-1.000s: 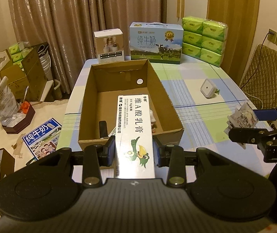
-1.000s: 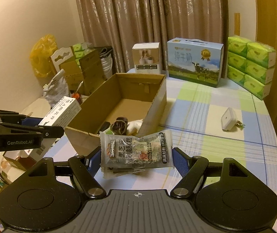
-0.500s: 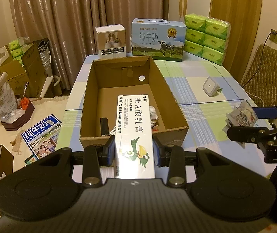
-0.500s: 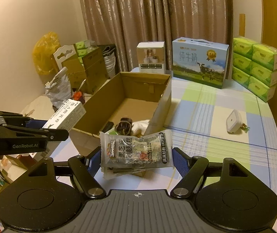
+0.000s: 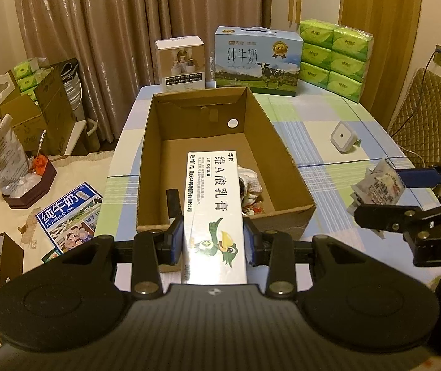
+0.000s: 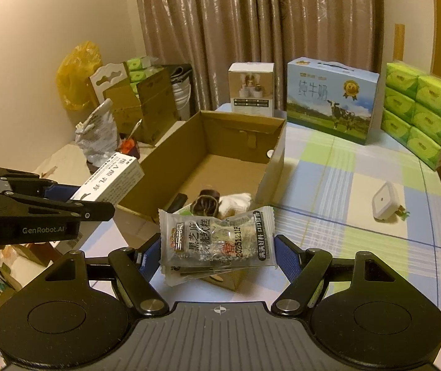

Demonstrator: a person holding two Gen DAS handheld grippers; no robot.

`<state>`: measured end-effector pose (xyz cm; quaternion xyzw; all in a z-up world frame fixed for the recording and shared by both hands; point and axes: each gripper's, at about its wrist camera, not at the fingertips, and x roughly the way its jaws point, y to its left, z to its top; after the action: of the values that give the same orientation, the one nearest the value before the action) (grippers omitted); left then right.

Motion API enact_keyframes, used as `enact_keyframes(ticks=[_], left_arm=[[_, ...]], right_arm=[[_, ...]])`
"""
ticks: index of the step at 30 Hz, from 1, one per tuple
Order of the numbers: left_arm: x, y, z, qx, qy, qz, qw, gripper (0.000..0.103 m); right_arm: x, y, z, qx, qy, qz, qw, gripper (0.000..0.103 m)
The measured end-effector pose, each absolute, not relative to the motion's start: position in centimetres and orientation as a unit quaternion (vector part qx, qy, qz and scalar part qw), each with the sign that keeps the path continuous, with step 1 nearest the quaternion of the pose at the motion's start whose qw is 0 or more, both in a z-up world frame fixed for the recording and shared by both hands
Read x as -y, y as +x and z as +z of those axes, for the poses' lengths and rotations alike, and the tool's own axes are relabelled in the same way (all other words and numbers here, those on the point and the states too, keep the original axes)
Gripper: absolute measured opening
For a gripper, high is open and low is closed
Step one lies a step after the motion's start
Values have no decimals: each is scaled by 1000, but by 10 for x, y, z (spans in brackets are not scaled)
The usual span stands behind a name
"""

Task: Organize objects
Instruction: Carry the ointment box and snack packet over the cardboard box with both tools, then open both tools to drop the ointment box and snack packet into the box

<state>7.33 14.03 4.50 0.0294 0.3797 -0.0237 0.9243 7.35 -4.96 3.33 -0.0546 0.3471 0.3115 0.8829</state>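
My left gripper (image 5: pixel 213 241) is shut on a long white ointment box (image 5: pixel 212 210) with green bird art, held above the near end of an open cardboard box (image 5: pixel 155 160). It also shows at the left of the right wrist view (image 6: pixel 109 182). My right gripper (image 6: pixel 217 253) is shut on a few clear snack packets (image 6: pixel 217 241), held over the table just right of the cardboard box (image 6: pixel 276 160). The packets also show in the left wrist view (image 5: pixel 378 185). Inside the cardboard box lie a black object (image 5: pixel 173 201), a white cloth (image 6: pixel 235 201) and a dark round item (image 6: pixel 206 205).
A white square plug (image 5: pixel 342 137) lies on the checked tablecloth (image 5: pixel 328 117). A blue milk carton (image 5: pixel 257 61), a small white box (image 5: pixel 183 61) and stacked green tissue packs (image 5: pixel 335 55) stand at the table's far end. A padded chair (image 5: pixel 430 114) is at right; clutter covers the floor at left.
Both grippers have risen and pulled back slightly, so the cardboard box sits lower and farther in both views. Both grips are unchanged.
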Motion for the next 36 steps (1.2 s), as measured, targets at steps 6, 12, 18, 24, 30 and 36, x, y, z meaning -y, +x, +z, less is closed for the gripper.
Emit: enact_keyframes(ticks=[6, 12, 18, 24, 30, 36], left_arm=[[-146, 85, 42, -382, 31, -26, 923, 33], [-148, 97, 40, -386, 33, -28, 922, 33], [-154, 107, 39, -388, 35, -29, 920, 33], [-159, 117, 39, -389, 37, -28, 920, 33], [-168, 133, 40, -393, 39, -29, 918, 33], [-174, 156, 38, -397, 44, -28, 916, 33]], right_arm=[[36, 86, 32, -349, -57, 318, 880, 73], [23, 96, 29, -351, -63, 325, 876, 73], [14, 108, 28, -352, -64, 328, 874, 73], [7, 115, 28, -351, -66, 329, 874, 73], [1, 134, 29, -351, -60, 324, 876, 73], [-6, 154, 28, -353, -58, 321, 877, 73]])
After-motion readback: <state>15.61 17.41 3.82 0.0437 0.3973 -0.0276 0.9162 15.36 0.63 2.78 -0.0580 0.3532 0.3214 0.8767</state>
